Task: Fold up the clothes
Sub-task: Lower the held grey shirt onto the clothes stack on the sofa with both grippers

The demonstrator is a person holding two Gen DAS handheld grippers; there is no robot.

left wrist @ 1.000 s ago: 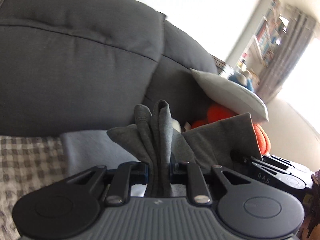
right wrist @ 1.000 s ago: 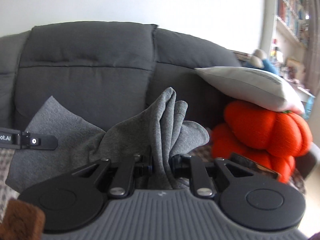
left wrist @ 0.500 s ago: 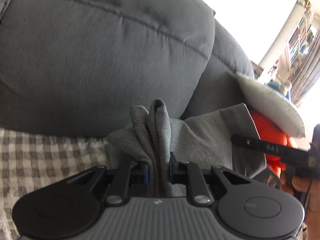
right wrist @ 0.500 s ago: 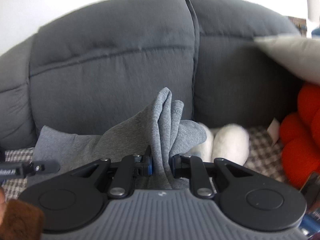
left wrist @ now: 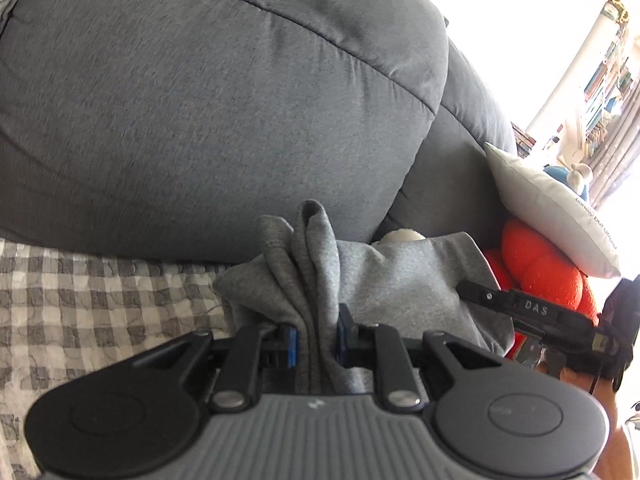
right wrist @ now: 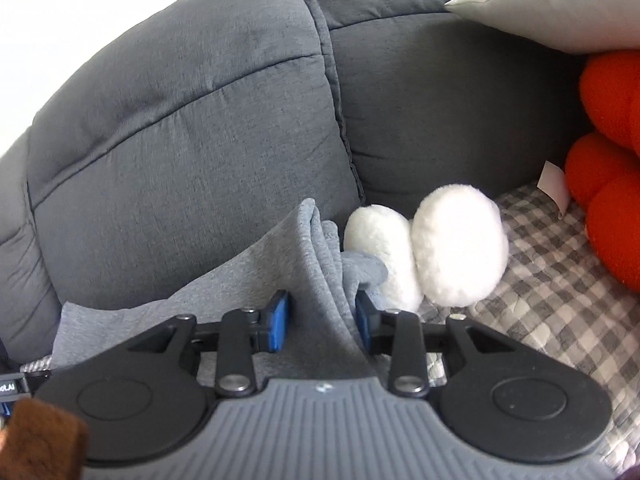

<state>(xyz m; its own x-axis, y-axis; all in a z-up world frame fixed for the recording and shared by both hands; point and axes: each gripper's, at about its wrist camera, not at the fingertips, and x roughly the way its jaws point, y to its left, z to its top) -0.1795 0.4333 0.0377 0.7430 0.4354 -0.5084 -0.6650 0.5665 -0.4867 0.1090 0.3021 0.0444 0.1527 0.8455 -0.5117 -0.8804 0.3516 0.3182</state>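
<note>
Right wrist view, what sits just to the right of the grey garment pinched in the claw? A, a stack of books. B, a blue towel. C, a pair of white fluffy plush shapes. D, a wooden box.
C: two white fluffy plush shapes rest on the checked cover, right beside the grey garment that the right claw pinches.

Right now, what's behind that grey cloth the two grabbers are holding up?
Behind the grey garment is the dark grey sofa back. Two white plush lumps sit beside it on the checked cover. The garment hides the seat directly beneath it.
</note>
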